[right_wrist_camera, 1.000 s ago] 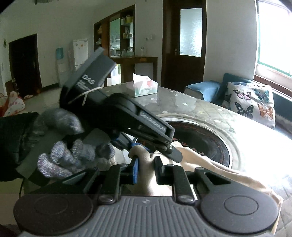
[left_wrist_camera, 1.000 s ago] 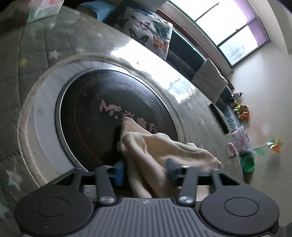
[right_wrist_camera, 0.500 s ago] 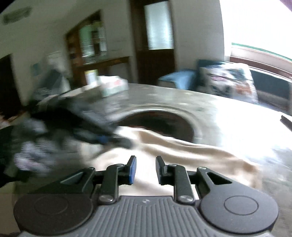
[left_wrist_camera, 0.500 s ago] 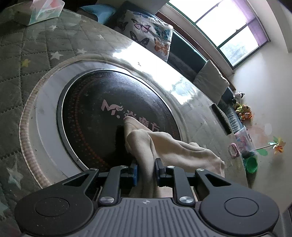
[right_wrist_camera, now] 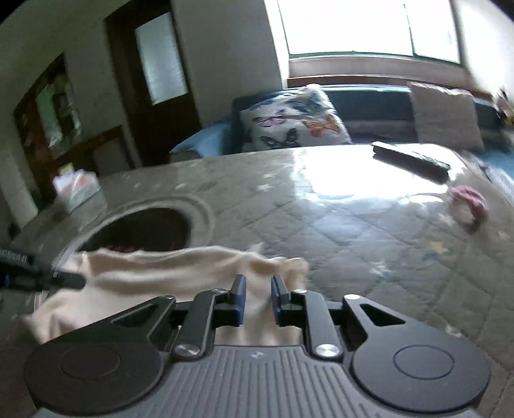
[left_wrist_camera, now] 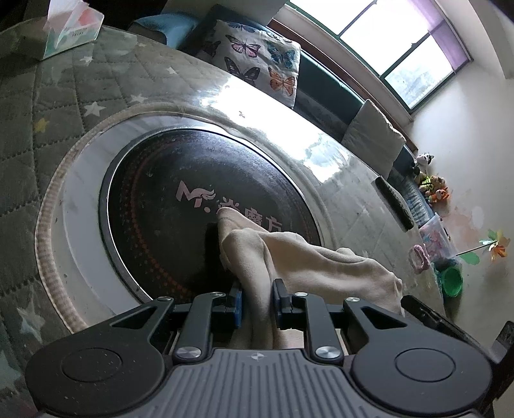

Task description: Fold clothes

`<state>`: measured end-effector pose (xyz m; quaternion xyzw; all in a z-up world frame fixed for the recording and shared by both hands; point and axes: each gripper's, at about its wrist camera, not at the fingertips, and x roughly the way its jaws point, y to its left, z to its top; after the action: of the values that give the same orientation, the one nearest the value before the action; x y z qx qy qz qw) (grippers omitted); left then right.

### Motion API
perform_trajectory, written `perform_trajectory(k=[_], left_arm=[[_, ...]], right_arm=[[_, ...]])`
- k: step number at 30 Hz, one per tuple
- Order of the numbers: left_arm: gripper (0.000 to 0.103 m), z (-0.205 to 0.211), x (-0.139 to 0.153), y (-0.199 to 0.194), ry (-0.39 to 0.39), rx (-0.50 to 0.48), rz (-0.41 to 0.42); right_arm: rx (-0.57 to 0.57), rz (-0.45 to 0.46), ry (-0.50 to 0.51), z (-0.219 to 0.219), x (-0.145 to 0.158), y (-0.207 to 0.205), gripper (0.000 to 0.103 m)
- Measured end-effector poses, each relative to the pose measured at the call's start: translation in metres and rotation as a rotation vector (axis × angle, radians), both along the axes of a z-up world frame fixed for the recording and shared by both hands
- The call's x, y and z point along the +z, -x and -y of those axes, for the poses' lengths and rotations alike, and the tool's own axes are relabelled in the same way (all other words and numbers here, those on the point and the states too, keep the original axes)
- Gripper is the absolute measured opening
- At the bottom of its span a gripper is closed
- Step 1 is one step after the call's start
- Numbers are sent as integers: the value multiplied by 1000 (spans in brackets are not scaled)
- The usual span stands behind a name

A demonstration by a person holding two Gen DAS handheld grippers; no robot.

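Left gripper (left_wrist_camera: 257, 300) (pinching) on cream garment (left_wrist_camera: 321, 267)

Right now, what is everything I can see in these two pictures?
Cloth: one, cream, draped over the black disc's edge, pinched by both claws.
Disc: one, black, pink lettering, set in the table.
Table cover: one, grey-green, quilted with stars.
Tissue box: one, white and green, far table edge.
Remote: one, black, on the table near the sofa.
Butterfly cushion: one, white, on the sofa.
Grey cushion: one, on the sofa.
Scrunchie: one, pink, on the table.
Left claw: shut on cloth.
Right claw: shut on cloth.
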<state>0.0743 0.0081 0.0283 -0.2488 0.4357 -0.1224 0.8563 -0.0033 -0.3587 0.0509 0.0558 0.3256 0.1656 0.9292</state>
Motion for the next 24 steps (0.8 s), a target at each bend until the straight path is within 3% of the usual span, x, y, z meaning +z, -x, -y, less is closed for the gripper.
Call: perform_trajectory(k=[1, 5, 7, 10, 11, 14, 24], left_arm=[[20, 1, 0, 0, -5, -2, 1], [20, 2, 1, 0, -17, -5, 4], [20, 2, 2, -1, -22, -5, 4], [20, 4, 2, -1, -30, -7, 7], [20, 4, 3, -1, -34, -7, 9], [20, 7, 9, 0, -46, -11, 23], [18, 53, 55, -2, -103, -113, 144]], right_arm=[[-13, -11, -4, 2, -2, -3, 18], [-50, -52, -32, 11, -11, -13, 40], [-60, -70, -71, 15, -14, -15, 40], [-65, -78, -113, 18, -16, -15, 35], [-59, -81, -118, 17, -17, -16, 26], [-41, -83, -126, 12, -17, -15, 11], [-123, 67, -156, 49, 28, 19, 0]])
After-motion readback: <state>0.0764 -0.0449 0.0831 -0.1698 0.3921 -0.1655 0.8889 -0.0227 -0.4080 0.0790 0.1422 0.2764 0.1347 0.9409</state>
